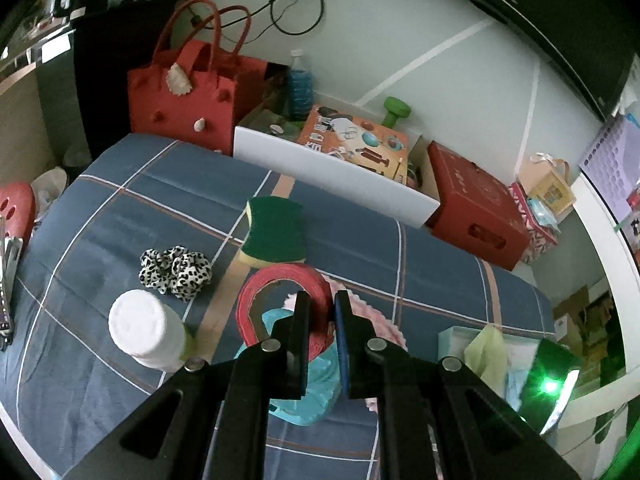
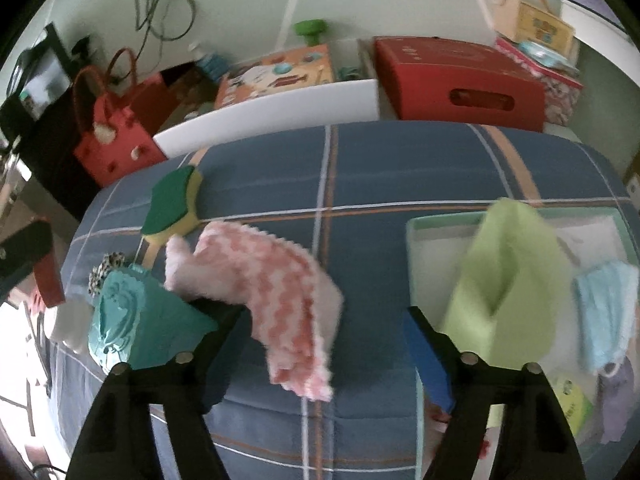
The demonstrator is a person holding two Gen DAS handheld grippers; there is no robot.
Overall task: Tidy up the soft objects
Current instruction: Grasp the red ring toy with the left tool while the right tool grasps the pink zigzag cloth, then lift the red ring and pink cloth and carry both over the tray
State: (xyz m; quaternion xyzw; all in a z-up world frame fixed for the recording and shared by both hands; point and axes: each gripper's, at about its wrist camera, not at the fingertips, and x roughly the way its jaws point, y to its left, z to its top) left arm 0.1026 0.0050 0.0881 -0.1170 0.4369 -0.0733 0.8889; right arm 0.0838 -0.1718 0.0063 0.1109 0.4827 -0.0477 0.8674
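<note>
crowding the bed (image 1: 120, 208): sponge (image 1: 276, 232), scrunchie (image 1: 176, 268), white bottle (image 1: 140, 332).

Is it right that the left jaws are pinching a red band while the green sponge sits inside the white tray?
Not quite. The left gripper does pinch the red band, but the green sponge lies on the plaid bedspread, not in the tray, as the left wrist view shows.

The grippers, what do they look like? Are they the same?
Yes, they match. The left gripper has two flat black fingers with blue pads on the inner faces, hinged to angular black arms by round silver rivets. The right gripper shows the same black fingers, blue pads and silver rivets. No cables, sleeves or markings show.
</note>
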